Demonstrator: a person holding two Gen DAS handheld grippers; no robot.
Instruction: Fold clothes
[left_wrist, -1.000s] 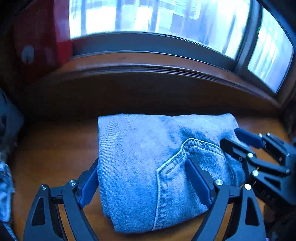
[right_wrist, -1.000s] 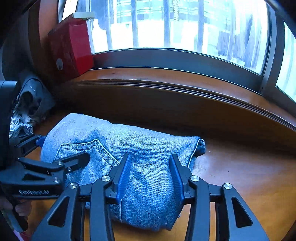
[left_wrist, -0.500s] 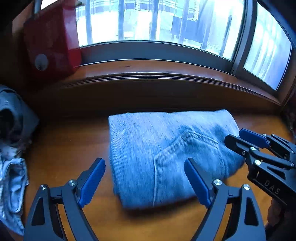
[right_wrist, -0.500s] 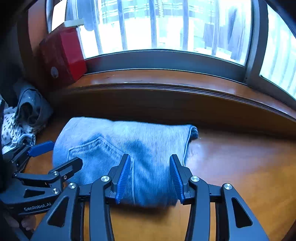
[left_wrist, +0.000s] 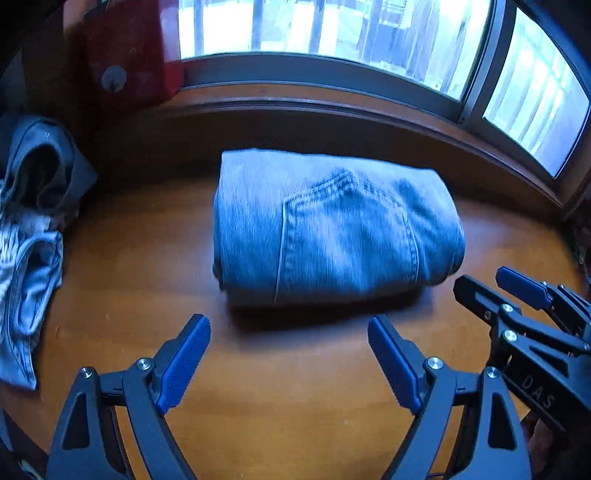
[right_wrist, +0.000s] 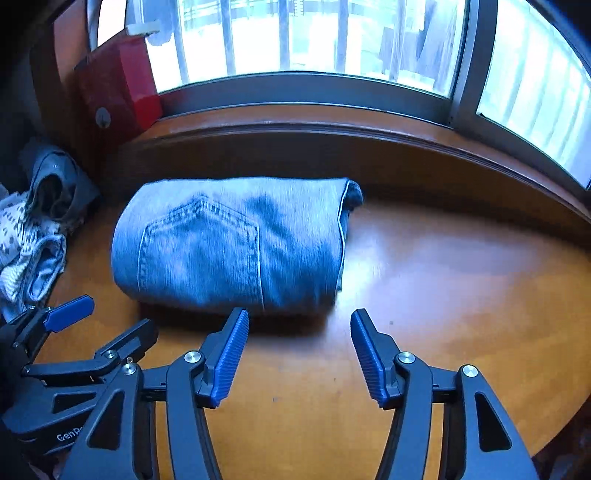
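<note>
On a wooden table (left_wrist: 332, 406) by a window, folded jeans (left_wrist: 332, 225) lie flat. Both grippers, left gripper (left_wrist: 288, 354) and right gripper (right_wrist: 299, 347), hang just short of them, jaws spread, empty. Probably best to withdraw straight back without snagging the fold.

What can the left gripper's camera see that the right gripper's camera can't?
Only the left wrist view shows the left gripper head-on, open, with the right gripper at its right edge. Only the right wrist view shows the right gripper head-on, open, the jeans' open edge with its layers, and a white object on the red box. Both show the folded jeans on the wooden table, the pile of clothes at the left, and the window.
</note>
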